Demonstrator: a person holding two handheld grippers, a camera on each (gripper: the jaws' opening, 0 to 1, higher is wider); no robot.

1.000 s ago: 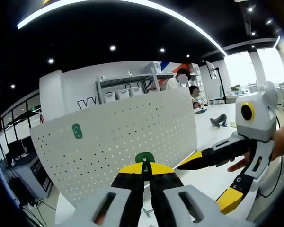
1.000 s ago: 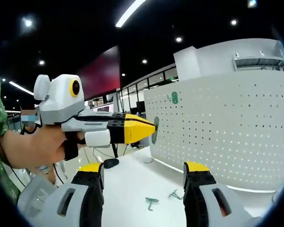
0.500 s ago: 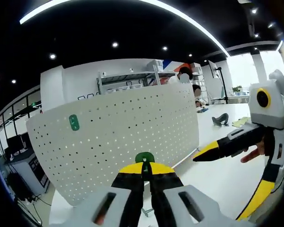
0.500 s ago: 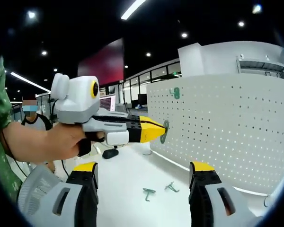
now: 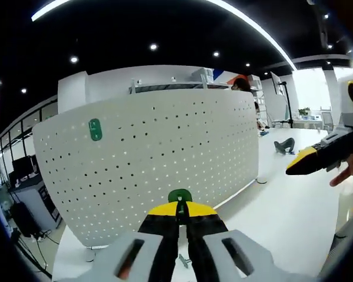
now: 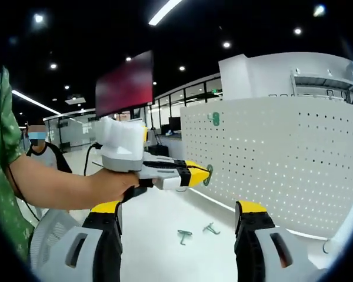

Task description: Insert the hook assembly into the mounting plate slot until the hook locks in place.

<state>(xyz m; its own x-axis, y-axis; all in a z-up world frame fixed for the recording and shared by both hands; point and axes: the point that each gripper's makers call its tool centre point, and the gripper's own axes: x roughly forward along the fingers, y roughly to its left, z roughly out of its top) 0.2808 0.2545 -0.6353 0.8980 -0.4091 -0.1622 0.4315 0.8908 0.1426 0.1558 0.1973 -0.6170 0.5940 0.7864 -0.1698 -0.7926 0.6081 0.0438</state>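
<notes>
The left gripper, jaws clamped on a green hook, has drawn nearer the pegboard; the right gripper, jaws apart, has pulled back.

White gripper bodies, yellow-and-black jaws; green sleeve.

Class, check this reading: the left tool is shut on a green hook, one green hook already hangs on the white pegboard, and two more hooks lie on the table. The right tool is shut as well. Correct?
Not quite. The right tool is open, its jaws wide apart and empty, as the right gripper view shows. The rest holds: left tool shut on the green hook, one hanging hook on the pegboard, two loose hooks on the table.
</notes>
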